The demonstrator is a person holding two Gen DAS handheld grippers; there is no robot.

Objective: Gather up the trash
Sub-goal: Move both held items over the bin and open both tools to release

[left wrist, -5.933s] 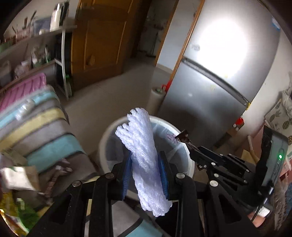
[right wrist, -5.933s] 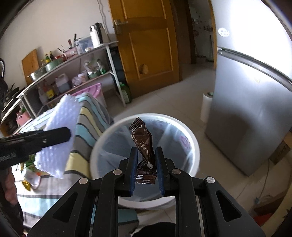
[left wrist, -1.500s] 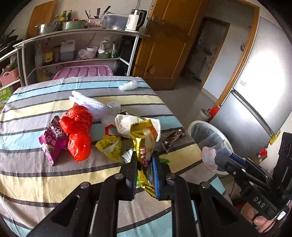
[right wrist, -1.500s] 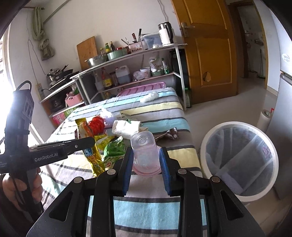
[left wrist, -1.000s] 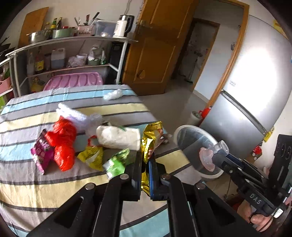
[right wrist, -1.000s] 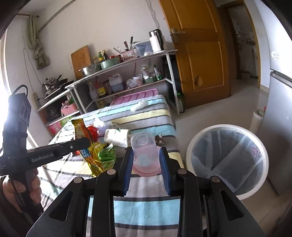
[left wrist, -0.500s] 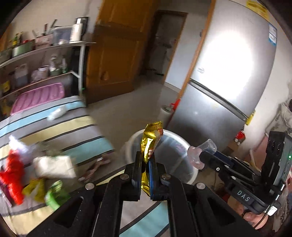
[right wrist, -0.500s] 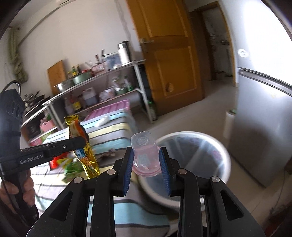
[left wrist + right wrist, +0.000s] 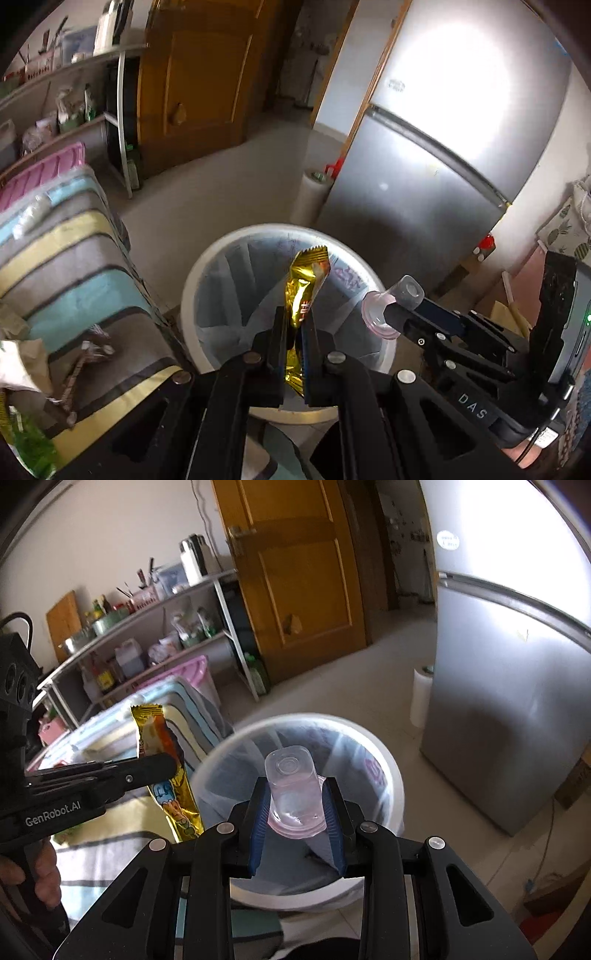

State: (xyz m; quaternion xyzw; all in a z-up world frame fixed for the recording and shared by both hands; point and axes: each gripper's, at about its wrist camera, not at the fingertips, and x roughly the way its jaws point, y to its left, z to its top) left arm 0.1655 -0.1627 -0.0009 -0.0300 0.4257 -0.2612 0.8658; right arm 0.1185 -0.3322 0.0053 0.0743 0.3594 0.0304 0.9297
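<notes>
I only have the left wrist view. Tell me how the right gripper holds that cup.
Observer: The right gripper squeezes the clear cup by its sides between blue pads, base pointing away.
Operator: Confirm it's over the bin.
Observer: From the right wrist view, the cup lines up against the lined inside of the white bin, not its rim.
Operator: Report the wrapper's other face.
Observer: The gold wrapper shows an orange printed front; the left gripper pinches it mid-length.

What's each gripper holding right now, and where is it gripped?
Left gripper pinches a gold wrapper at its lower half. Right gripper clamps an upturned clear cup by its sides, near the rim.
</notes>
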